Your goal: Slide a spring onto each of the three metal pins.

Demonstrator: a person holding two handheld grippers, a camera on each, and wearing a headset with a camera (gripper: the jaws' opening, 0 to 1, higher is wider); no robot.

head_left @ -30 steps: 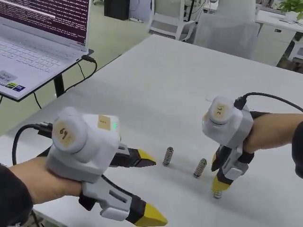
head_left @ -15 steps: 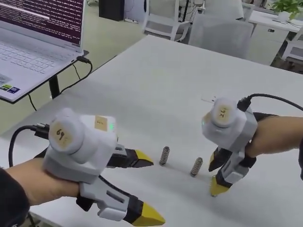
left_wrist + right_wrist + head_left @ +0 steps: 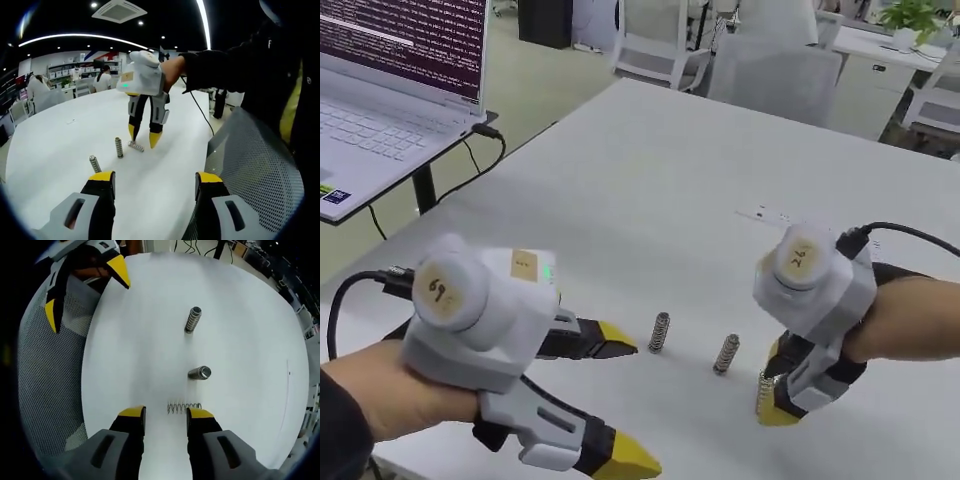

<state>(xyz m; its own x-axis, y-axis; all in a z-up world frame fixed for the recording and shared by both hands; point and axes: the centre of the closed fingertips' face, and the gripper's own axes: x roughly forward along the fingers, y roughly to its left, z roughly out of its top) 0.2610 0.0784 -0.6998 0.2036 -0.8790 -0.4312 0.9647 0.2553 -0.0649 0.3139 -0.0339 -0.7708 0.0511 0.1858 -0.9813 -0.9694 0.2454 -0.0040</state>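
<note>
On the white counter (image 3: 670,180) the left claw (image 3: 156,177) hovers with jaws wide apart. The right claw (image 3: 166,412), jaws apart and empty, points down at a loose spring (image 3: 184,406) lying flat at its tips. The nearer pin (image 3: 200,372) and the farther pin (image 3: 193,319) stand sprung, so probably one remains.

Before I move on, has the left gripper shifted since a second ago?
No, the left gripper keeps the same gap beside the nearest upright spring.
</note>
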